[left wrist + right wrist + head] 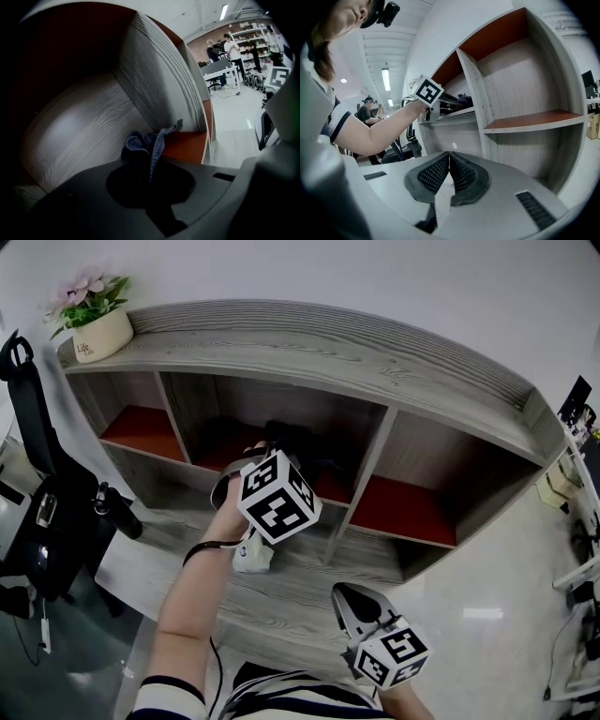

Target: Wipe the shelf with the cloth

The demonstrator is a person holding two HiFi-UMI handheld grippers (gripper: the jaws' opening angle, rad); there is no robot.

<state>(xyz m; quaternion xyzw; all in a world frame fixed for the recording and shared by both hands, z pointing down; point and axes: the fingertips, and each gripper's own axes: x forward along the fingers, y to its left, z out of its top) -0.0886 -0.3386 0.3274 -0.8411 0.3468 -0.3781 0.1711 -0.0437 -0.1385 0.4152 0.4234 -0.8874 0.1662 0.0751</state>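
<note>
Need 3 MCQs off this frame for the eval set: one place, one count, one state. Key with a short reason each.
1. Where on the shelf is the cloth?
A) on its top board
B) in its middle compartment
C) below it, on the floor

2. How many red-floored compartments show in the head view?
A) two
B) three
C) five

3. The right tongs are:
A) shut and empty
B) wide open
C) shut on the cloth

Key:
1 B, the left tongs hold the blue cloth inside the middle bay.
2 B, three red floors sit side by side.
3 A, the pads meet with nothing between them.
</note>
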